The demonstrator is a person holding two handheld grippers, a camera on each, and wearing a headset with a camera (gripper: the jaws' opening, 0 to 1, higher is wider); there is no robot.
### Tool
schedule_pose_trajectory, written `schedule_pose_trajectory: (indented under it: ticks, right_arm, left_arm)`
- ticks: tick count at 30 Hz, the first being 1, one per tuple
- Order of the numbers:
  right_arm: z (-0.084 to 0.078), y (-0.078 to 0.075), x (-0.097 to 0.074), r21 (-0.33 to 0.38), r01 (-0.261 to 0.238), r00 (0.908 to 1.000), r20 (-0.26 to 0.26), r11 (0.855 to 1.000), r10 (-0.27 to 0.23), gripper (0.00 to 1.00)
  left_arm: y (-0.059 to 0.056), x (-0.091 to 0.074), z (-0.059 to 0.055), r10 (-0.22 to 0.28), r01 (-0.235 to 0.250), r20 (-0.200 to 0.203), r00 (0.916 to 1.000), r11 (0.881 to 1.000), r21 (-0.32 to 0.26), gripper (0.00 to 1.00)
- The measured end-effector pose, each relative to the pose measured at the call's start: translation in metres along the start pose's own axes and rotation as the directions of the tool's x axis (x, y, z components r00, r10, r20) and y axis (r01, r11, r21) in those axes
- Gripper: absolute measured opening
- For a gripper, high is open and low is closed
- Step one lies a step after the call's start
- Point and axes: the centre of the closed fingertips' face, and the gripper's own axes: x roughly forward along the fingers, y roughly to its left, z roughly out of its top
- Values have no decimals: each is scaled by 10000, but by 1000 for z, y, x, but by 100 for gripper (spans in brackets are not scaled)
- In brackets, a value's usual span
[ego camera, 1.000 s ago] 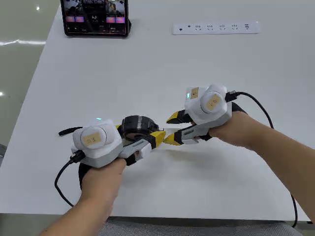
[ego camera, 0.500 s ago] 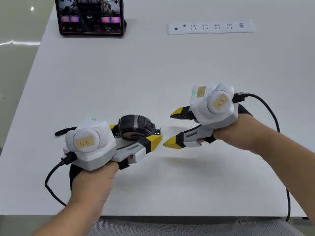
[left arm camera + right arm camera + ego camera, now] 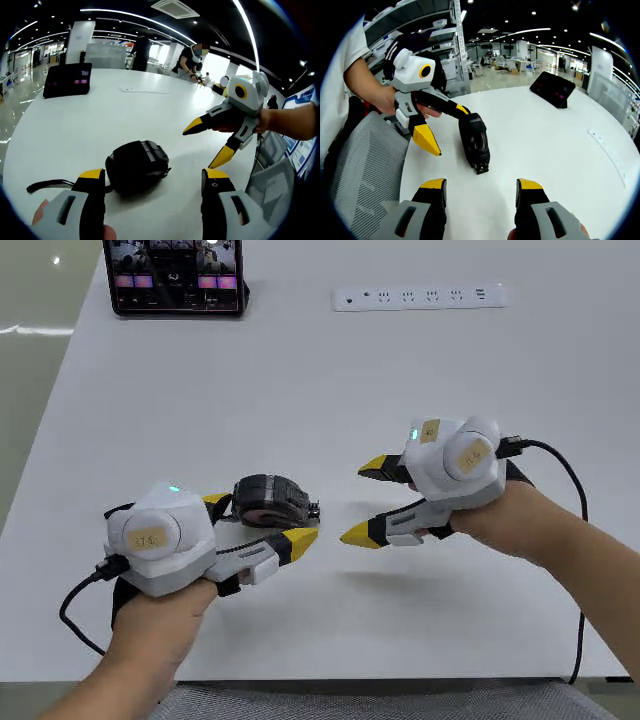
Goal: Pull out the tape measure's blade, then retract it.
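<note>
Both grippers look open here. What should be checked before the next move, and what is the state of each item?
1. Tape measure resting on the table: ok.
2. Blade fully inside the case, none drawn out: ok.
3. Left gripper clamped on the case: not ok; its jaws are open with the case between them.
4. Right gripper open to take the blade: ok.
5. Right gripper at the hook end: not ok; it is apart from the case.
6. Blade lock released: cannot tell.
</note>
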Motion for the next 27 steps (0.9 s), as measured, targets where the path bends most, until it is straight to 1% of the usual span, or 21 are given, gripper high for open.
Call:
schedule_pose_trajectory:
  ticks: [4,5,9,10,13,14,15,19,21,24,27]
  right_arm:
    - [-1,1,-7,67,128,9999,110,9999,-129,54]
    - [-2,2,-9,96,160,9998,130,9998,-161,54]
    - [-3,3,-16,126,284,9994,169,9995,-286,55]
    - [-4,3,-19,149,325,9993,189,9994,-328,55]
    - [-4,4,-24,249,363,9989,299,9990,-371,55]
    - [-3,5,-26,178,373,9983,443,9991,-380,53]
    - [-3,5,-28,268,420,9979,474,9988,-432,52]
    - [-8,5,-33,487,525,9973,483,9974,-549,57]
    - [-12,5,-35,623,548,9971,492,9965,-579,59]
    - [-16,5,-40,628,636,9967,462,9960,-666,60]
    - [-19,6,-45,685,714,9962,444,9951,-745,61]
  left_arm:
    - [0,-5,0,-120,122,-68,9999,9991,400,81]
    - [0,-6,-1,-166,174,-141,9998,9981,586,81]
    - [0,-12,-1,-296,313,-230,9993,9964,791,80]
    - [-2,-14,-1,-384,407,-292,9988,9957,829,80]
    - [-2,-16,-4,-407,461,-498,9979,9926,1124,80]
    - [-2,-17,-4,-427,483,-507,9978,9920,1167,80]
    - [-3,-19,-5,-462,523,-529,9975,9913,1208,80]
    - [-5,-23,-7,-556,646,-660,9963,9875,1435,81]
    - [-3,-26,-8,-623,712,-638,9960,9864,1480,81]
    - [-1,-30,-8,-702,783,-611,9957,9866,1430,83]
    - [0,-33,-11,-728,829,-705,9949,9848,1528,83]
